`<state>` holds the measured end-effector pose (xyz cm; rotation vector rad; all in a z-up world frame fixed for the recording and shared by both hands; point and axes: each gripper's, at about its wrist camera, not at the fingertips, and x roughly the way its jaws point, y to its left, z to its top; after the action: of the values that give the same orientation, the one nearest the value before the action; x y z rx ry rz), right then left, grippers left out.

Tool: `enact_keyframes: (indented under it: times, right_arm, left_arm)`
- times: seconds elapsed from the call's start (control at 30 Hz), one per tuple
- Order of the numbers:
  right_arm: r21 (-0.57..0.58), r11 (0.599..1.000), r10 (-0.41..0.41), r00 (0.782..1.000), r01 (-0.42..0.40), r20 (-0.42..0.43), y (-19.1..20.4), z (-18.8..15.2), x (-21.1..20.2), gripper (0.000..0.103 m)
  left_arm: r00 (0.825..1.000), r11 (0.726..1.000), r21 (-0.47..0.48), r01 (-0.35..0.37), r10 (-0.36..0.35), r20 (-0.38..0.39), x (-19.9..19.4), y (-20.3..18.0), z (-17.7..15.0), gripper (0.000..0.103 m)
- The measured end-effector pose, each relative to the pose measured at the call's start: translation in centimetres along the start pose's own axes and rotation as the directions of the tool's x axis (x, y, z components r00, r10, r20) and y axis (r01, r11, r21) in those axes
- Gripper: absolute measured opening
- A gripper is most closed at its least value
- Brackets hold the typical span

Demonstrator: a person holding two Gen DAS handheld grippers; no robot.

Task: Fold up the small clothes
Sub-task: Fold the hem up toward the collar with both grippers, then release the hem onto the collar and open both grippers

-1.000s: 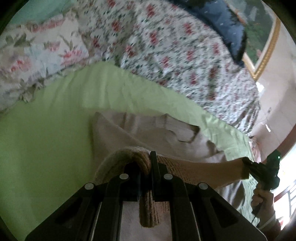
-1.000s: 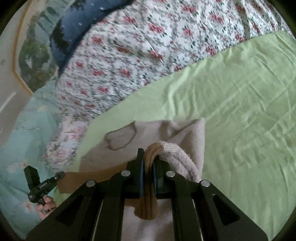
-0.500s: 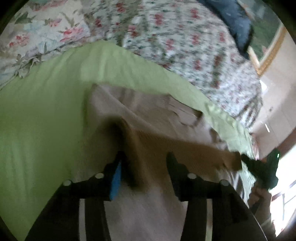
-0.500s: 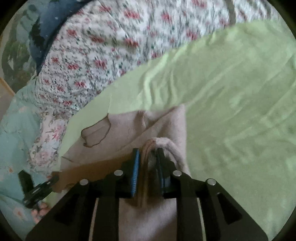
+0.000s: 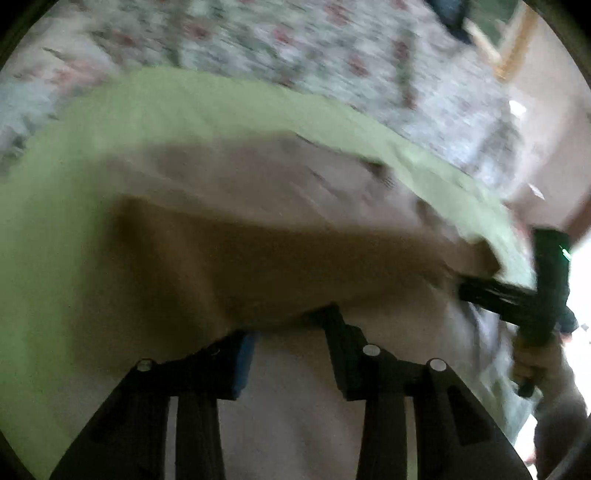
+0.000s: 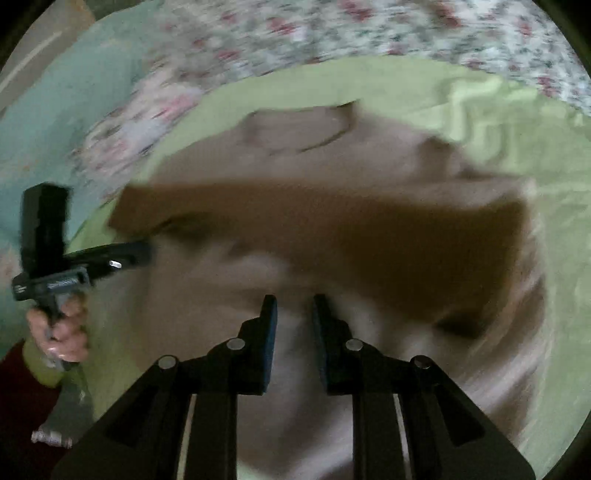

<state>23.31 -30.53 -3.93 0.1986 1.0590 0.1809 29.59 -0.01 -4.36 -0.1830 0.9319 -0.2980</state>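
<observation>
your beige top (image 6: pixel 303 173) lies on the green sheet (image 6: pixel 498 122) w/ its hem folded up over the body. left hand-held gripper (image 5: pixel 291 332) closing on nothing, right hand-held gripper (image 6: pixel 293 314) part open, empty. further folds prob left.

sweater (image 6: pixel 295 177) beige, brown band | sheet (image 5: pixel 110 122) lt green | quilt (image 6: pixel 406 26) white w/ red floral

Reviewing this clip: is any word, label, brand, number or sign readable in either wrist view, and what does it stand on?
Nothing can be read.
Pale lettering on the body of the left tool, seen in the right wrist view: too blurred to read.
Green mark on the right tool, seen in the left wrist view: a light or mark, no text.
Beige sweater, green sheet, floral quilt: no text.
</observation>
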Motion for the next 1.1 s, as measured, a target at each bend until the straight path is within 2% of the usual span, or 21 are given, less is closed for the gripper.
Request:
enact_keyframes:
  times: [0.03,0.1,0.13,0.23,0.3,0.43,0.63,0.73,0.83,0.9,1.03,1.1]
  right_arm:
    - [0.015,0.999,-0.032,0.999,0.031,0.008,-0.8,0.8,0.2,0.021]
    - [0.09,0.989,-0.119,0.992,0.115,0.047,-3.4,2.7,0.4,0.021]
    - [0.168,0.972,-0.18,0.981,0.165,0.076,-5.5,3.5,0.0,0.021]
    - [0.35,0.924,-0.213,0.968,0.155,0.135,-9.2,3.7,-1.9,0.021]
    - [0.397,0.908,-0.22,0.96,0.136,0.175,-9.6,2.9,-3.6,0.021]
    - [0.389,0.918,-0.182,0.957,0.084,0.225,-7.9,-0.3,-6.6,0.021]
    - [0.372,0.928,-0.097,0.967,0.002,0.236,-3.3,-4.9,-7.8,0.021]
    - [0.376,0.926,-0.06,0.972,-0.031,0.229,-1.5,-7.3,-8.0,0.022]
    - [0.38,0.924,-0.034,0.978,-0.049,0.208,-0.2,-9.3,-7.8,0.023]
    - [0.388,0.92,-0.016,0.981,-0.062,0.195,0.4,-10.5,-7.6,0.026]
    - [0.414,0.906,0.012,0.983,-0.087,0.182,1.1,-12.8,-7.6,0.041]
    - [0.424,0.902,0.012,0.985,-0.086,0.174,1.3,-13.6,-7.7,0.046]
  left_arm:
    - [0.998,0.997,-0.044,-0.063,0.063,0.019,0.4,1.6,1.5,0.039]
    - [0.996,0.99,-0.121,-0.079,0.083,0.035,0.9,4.0,3.6,0.039]
    - [0.995,0.985,-0.154,-0.082,0.089,0.039,1.0,5.0,4.2,0.039]
    - [0.99,0.971,-0.215,-0.107,0.123,0.066,-0.2,6.7,5.2,0.04]
    - [0.987,0.969,-0.226,-0.102,0.128,0.102,-1.9,7.1,4.7,0.05]
    - [0.989,0.969,-0.237,-0.063,0.093,0.116,-4.6,6.3,1.7,0.05]
    - [0.993,0.969,-0.247,0.02,0.009,0.116,-8.5,2.9,-5.8,0.052]
    - [0.995,0.967,-0.247,0.057,-0.034,0.093,-9.5,1.7,-8.9,0.057]
    - [0.997,0.968,-0.244,0.06,-0.048,0.055,-10.1,0.4,-11.8,0.069]
    - [0.997,0.963,-0.258,0.077,-0.068,0.046,-10.3,-0.1,-13.3,0.071]
    - [0.997,0.955,-0.287,0.073,-0.069,0.026,-10.4,-0.2,-15.3,0.073]
    - [0.997,0.945,-0.318,0.08,-0.08,0.014,-10.1,0.1,-16.0,0.078]
